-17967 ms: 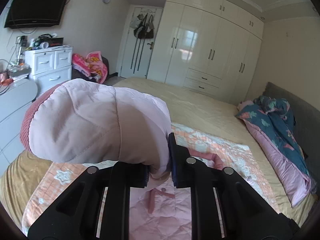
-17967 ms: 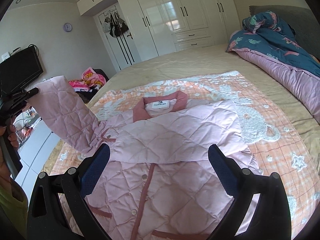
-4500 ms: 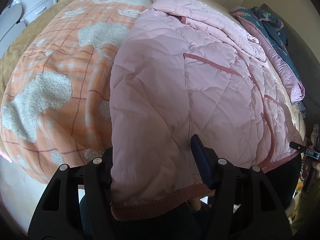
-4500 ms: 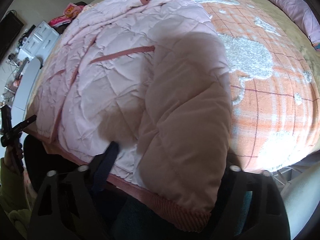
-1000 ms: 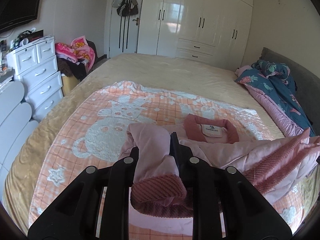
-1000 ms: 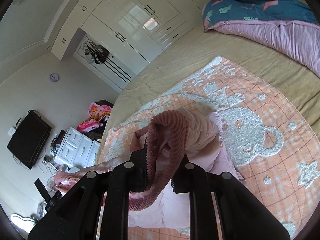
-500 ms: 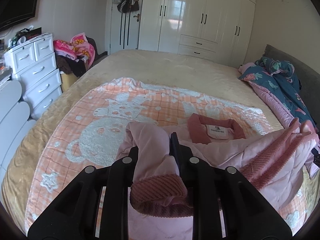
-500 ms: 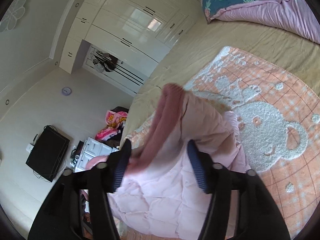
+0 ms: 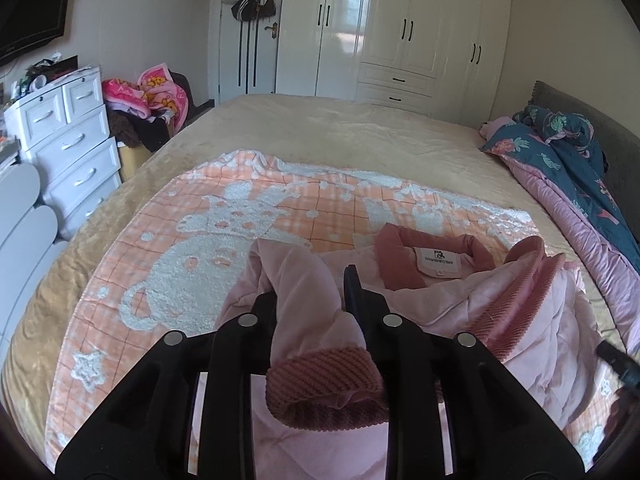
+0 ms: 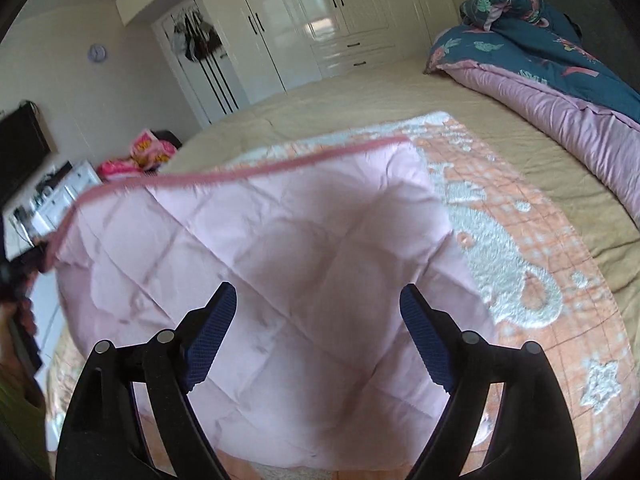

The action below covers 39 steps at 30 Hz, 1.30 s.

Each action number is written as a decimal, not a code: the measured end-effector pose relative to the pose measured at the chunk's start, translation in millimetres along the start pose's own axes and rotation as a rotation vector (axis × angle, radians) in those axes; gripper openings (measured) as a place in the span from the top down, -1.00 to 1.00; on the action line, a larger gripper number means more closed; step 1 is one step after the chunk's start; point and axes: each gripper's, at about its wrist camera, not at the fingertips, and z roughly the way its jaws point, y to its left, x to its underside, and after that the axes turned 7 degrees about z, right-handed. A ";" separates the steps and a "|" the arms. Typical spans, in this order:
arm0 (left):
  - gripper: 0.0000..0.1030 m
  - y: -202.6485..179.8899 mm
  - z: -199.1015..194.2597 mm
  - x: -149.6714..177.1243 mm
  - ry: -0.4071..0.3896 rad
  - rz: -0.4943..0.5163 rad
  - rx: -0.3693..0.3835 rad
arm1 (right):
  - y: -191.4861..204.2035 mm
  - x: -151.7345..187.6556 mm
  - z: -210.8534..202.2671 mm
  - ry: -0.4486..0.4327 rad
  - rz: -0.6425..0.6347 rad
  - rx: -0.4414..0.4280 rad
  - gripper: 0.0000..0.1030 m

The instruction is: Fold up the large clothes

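The left gripper [image 9: 310, 288], jaws easing apart, pinches the quilted pink jacket [image 9: 532, 320] by its ribbed hem near the orange blanket's [image 9: 192, 240] front edge, while the right gripper [image 10: 316, 312] is opening, gripping nothing.

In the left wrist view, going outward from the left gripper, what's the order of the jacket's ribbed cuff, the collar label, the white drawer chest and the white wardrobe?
1. Ribbed cuff: clamped in the left gripper.
2. Collar label: just ahead, slightly right.
3. White drawer chest: far left, beside the bed.
4. White wardrobe: against the back wall, beyond the bed.
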 end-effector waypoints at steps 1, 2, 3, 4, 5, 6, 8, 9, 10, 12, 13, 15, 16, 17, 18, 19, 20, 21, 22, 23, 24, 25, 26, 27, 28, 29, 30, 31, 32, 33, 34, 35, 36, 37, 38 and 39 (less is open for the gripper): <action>0.65 -0.9 -0.3 -0.2 0.000 0.001 0.001 | 0.3 5.3 6.1 0.009 -0.009 0.009 -0.62; 0.57 -1.8 -1.0 -0.3 -0.004 0.001 0.002 | 0.5 9.1 9.1 0.012 -0.016 0.008 -0.64; 0.44 -1.6 -1.7 -0.2 -0.008 -0.001 0.008 | -0.2 11.7 11.4 0.016 -0.021 -0.001 -0.68; 0.35 -1.9 -2.2 0.0 -0.012 -0.005 0.018 | -0.1 14.7 12.4 0.018 -0.025 -0.013 -0.70; 0.14 -2.4 -2.7 0.3 -0.014 -0.009 0.032 | 0.5 16.8 11.6 0.014 -0.034 -0.026 -0.74; 0.01 -2.5 -3.4 0.4 -0.016 -0.012 0.041 | 1.0 17.8 10.8 0.011 -0.042 -0.030 -0.75; -0.18 -6.4 -7.4 0.2 -0.029 -0.014 0.054 | 1.3 18.5 5.9 0.003 -0.049 -0.037 -0.76; -0.26 -7.8 -9.3 -0.5 -0.035 -0.013 0.055 | 0.4 18.5 3.6 -0.003 -0.041 -0.043 -0.78; -0.29 -9.9 -12.5 -1.0 -0.044 -0.012 0.057 | -0.8 18.2 0.4 -0.012 -0.032 -0.048 -0.79; -0.46 -13.8 -20.0 -1.9 -0.060 -0.007 0.069 | -1.9 15.8 -6.8 -0.035 -0.025 -0.047 -0.81; -0.50 -14.6 -23.1 -2.4 -0.068 -0.004 0.073 | -1.8 15.1 -11.4 -0.047 -0.027 -0.042 -0.81; -0.65 -15.0 -33.9 -2.3 -0.092 0.005 0.072 | -2.2 13.0 -21.5 -0.084 -0.042 -0.023 -0.85; -0.69 -14.2 -42.4 -1.2 -0.119 0.012 0.061 | -4.4 10.4 -24.0 -0.097 -0.044 -0.014 -0.87; -0.73 -12.0 -51.4 1.3 -0.146 0.020 0.048 | -5.0 9.3 -29.0 -0.112 -0.046 0.001 -0.89; -0.73 -9.7 -55.4 2.9 -0.159 0.022 0.036 | -6.6 8.2 -33.5 -0.125 -0.051 0.017 -0.89; -0.74 -4.6 -60.0 6.4 -0.167 0.017 0.020 | -7.7 7.4 -36.8 -0.134 -0.059 0.031 -0.90; -0.74 1.1 -62.4 10.1 -0.165 0.007 0.014 | -8.7 6.8 -39.2 -0.141 -0.067 0.048 -0.90; -0.75 9.9 -64.5 17.5 -0.163 -0.010 0.002 | -8.8 7.4 -42.5 -0.147 -0.075 0.069 -0.90; -0.77 15.2 -64.9 22.5 -0.161 -0.018 -0.011 | -10.7 6.0 -44.0 -0.150 -0.084 0.087 -0.90; -0.82 20.4 -64.7 29.4 -0.155 -0.019 -0.023 | -12.3 5.3 -44.0 -0.146 -0.088 0.094 -0.90; -0.82 27.0 -60.0 39.2 -0.127 -0.017 -0.033 | -14.5 4.0 -43.8 -0.143 -0.090 0.103 -0.91; -0.82 32.5 -54.4 47.1 -0.095 -0.023 -0.027 | -16.4 1.7 -42.0 -0.136 -0.097 0.117 -0.91; -0.82 38.9 -46.8 56.6 -0.062 -0.035 -0.020 | -18.3 -0.1 -38.8 -0.123 -0.102 0.124 -0.91; -0.82 43.1 -41.4 63.4 -0.043 -0.045 -0.018 | -19.5 -0.2 -35.2 -0.107 -0.107 0.138 -0.91; -0.82 47.4 -33.5 72.6 -0.017 -0.050 -0.008 | -20.6 -0.5 -30.4 -0.089 -0.113 0.151 -0.91; -0.82 50.1 -26.6 79.8 0.004 -0.049 0.010 | -23.2 -1.0 -23.7 -0.067 -0.119 0.154 -0.91; -0.82 53.0 -17.1 86.7 0.029 -0.056 0.035 | -26.9 -1.0 -17.4 -0.050 -0.115 0.153 -0.91; -0.82 54.6 -11.8 91.0 0.042 -0.061 0.047 | -30.9 -0.7 -12.0 -0.034 -0.107 0.150 -0.91; -0.82 55.6 -3.9 93.4 0.059 -0.062 0.066 | -35.9 -0.9 -6.4 -0.013 -0.091 0.146 -0.91; -0.82 56.2 1.3 94.9 0.066 -0.063 0.081 | -39.4 -0.9 -2.1 0.000 -0.087 0.159 -0.91; -0.82 56.3 9.6 96.7 0.081 -0.062 0.093 | -40.5 -1.0 0.7 0.004 -0.092 0.164 -0.91; -0.82 56.1 16.2 99.1 0.098 -0.061 0.100 | -42.3 -0.8 3.9 0.008 -0.101 0.157 -0.91; -0.82 55.6 22.2 100.1 0.110 -0.065 0.116 | -44.2 -0.7 6.3 0.013 -0.100 0.145 -0.91; -0.82 55.3 29.9 102.5 0.128 -0.072 0.133 | -46.7 -0.5 9.1 0.020 -0.092 0.127 -0.91; -0.82 54.3 35.4 104.5 0.140 -0.075 0.134 | -49.4 -0.5 12.5 0.032 -0.081 0.120 -0.90; -0.81 53.5 39.4 107.0 0.140 -0.080 0.141 | -49.5 0.5 14.3 0.038 -0.081 0.116 -0.87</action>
